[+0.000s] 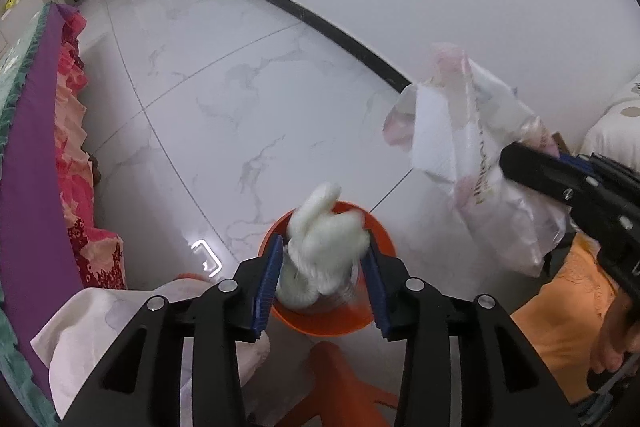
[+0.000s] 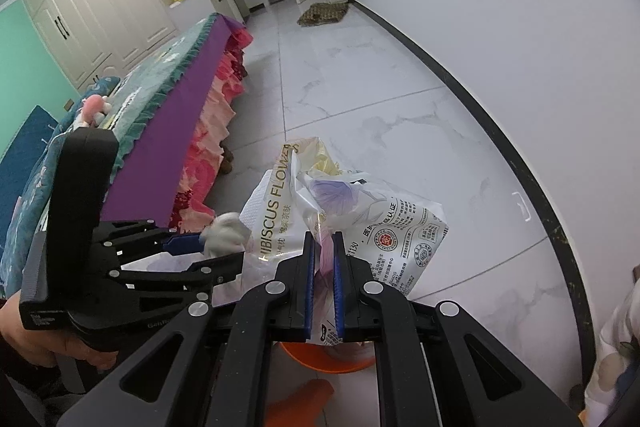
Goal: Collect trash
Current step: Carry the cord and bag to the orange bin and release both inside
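Left gripper [image 1: 322, 259] stands apart around a white wad [image 1: 324, 247] (over the orange bin [image 1: 384, 247]); right gripper [image 2: 322, 259] clamps a plastic wrapper [image 2: 384, 227].

Black left tool [image 1: 322, 267], blue pads [image 1: 267, 279], silver screws, black right tool [image 2: 322, 275], possibly orange clothing.

Left hand-held gripper [image 1: 322, 259] parted, right [image 2: 322, 267] clamped
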The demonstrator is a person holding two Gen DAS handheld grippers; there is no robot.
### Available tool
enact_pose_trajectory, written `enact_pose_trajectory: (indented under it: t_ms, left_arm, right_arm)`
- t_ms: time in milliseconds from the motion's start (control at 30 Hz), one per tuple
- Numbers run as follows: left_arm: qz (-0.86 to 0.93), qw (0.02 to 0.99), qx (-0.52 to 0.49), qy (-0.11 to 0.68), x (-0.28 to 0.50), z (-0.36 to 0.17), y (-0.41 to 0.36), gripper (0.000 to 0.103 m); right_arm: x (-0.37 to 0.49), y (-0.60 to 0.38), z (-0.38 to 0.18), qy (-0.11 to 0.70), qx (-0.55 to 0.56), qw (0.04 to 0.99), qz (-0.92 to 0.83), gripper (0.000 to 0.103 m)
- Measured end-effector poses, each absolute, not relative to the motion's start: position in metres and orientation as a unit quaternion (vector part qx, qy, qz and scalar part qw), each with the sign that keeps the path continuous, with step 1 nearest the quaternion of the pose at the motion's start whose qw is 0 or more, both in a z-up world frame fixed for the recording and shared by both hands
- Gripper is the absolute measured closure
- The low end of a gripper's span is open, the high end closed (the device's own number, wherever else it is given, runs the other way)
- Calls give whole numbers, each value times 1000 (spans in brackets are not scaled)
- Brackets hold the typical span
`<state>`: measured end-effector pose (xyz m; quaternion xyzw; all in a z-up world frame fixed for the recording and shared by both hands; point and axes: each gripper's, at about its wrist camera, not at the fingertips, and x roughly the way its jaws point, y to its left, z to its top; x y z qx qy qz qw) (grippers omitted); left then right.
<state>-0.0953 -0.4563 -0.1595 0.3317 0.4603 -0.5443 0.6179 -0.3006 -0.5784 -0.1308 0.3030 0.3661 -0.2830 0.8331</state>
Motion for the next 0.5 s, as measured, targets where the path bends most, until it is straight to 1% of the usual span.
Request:
enact_pose_trajectory:
  t_ms: [33,67,433,500]
  left_arm:
    - [-544,617,331,463,-94,-161,-458,54]
    - [-544,617,330,463,-93,-162,-457,51]
    - [-535,624,328,465,-88,-160,-448,52]
    - [-530,630,326,465,-83,-159,-444,52]
  right_arm:
    - [-301,-580,-133,367,304,832,-283,95]
    - [-297,-580,-134,368,305,832,-282,95]
    - [-270,-572,-153,394,311,826,-256,94]
    - [-267,-572,-159,402,314,823,-250,91]
